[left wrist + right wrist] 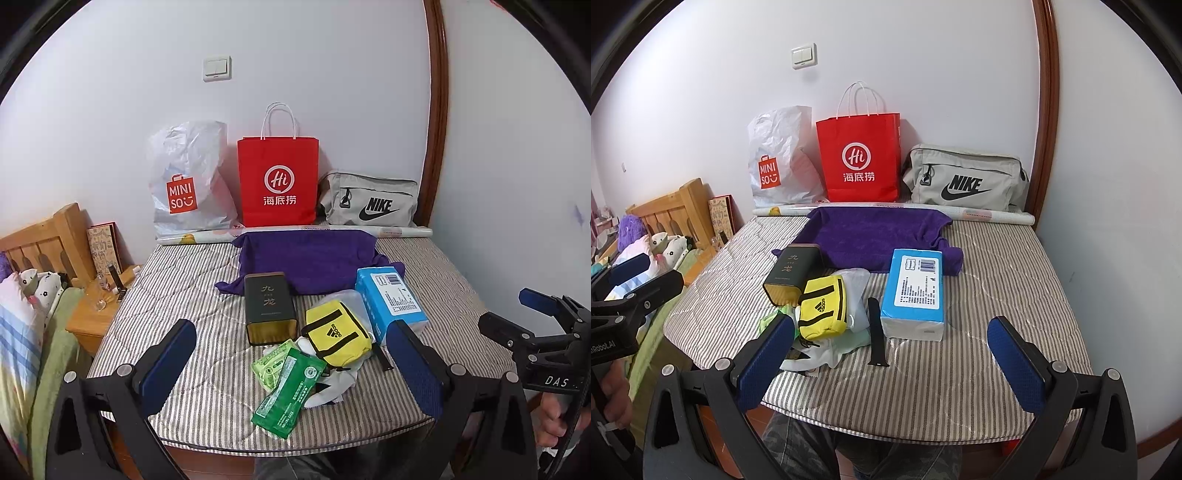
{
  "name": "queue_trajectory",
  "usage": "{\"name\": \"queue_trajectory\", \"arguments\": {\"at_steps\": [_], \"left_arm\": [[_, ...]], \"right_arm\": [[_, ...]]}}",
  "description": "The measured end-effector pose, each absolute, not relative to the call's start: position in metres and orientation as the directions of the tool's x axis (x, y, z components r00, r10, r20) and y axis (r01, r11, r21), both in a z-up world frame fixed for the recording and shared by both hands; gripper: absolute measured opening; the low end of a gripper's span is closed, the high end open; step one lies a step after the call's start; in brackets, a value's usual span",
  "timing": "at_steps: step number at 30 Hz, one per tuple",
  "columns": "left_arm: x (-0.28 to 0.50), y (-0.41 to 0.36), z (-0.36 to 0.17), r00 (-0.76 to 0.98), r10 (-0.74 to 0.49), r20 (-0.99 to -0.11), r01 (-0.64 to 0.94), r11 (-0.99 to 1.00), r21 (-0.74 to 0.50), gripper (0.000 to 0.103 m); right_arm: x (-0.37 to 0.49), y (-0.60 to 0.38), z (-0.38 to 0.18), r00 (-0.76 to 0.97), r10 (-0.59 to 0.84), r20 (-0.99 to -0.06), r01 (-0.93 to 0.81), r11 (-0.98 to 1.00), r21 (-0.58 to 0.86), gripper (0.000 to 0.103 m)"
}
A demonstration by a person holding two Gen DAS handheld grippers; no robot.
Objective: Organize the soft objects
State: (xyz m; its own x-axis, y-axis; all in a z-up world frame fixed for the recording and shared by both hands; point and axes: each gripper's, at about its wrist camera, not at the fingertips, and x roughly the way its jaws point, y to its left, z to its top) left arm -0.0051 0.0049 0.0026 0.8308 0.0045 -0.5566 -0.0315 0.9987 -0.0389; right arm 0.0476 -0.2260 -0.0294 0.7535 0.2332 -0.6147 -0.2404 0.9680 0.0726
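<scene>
The left wrist view shows the left gripper [291,363] held back at the near edge of the striped mattress [177,295], its blue fingers [168,363] spread wide with nothing between them. The right wrist view shows the right gripper [890,363] the same way, fingers apart and empty. It looks like the tidying has not begun. The small things sit in a loose pile near the front of the bed: a yellow Adidas pouch [338,338], a green wipes pack [290,393], a lighter green packet [271,363], a blue tissue pack [391,301], a dark tea tin [269,308], some white cloth [334,384] under the pouch, and a black watch strap [876,332]. A purple towel [306,260] lies spread behind them. At the wall stand a Miniso plastic bag [188,184], a red paper bag [279,181] and a grey Nike bag [369,203]. I think the soft things need to go in those bags, and all of that is left to do.
</scene>
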Motion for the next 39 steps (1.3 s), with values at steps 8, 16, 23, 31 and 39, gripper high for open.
{"name": "queue_trajectory", "arguments": {"at_steps": [8,16,23,31,39], "left_arm": [[-0.005,0.005,0.003,0.831,0.005,-0.556,-0.031,0.999,-0.036,0.103],[-0.005,0.004,0.003,0.832,0.007,-0.555,-0.031,0.999,-0.035,0.103],[-0.005,0.003,0.004,0.832,0.008,-0.555,-0.031,0.999,-0.032,0.103],[-0.004,0.004,0.003,0.828,0.010,-0.560,-0.032,0.999,-0.030,0.103],[0.012,0.017,-0.024,0.799,-0.013,-0.601,-0.008,0.999,-0.032,0.103]], "right_arm": [[0.044,-0.225,-0.031,0.751,0.238,-0.616,-0.248,0.966,0.071,0.103],[0.044,-0.224,-0.030,0.752,0.239,-0.615,-0.248,0.966,0.071,0.103],[0.043,-0.224,-0.031,0.752,0.238,-0.615,-0.249,0.966,0.070,0.103],[0.044,-0.222,-0.033,0.744,0.241,-0.623,-0.260,0.964,0.063,0.103],[0.056,-0.217,-0.051,0.708,0.231,-0.668,-0.270,0.962,0.047,0.103]]}}
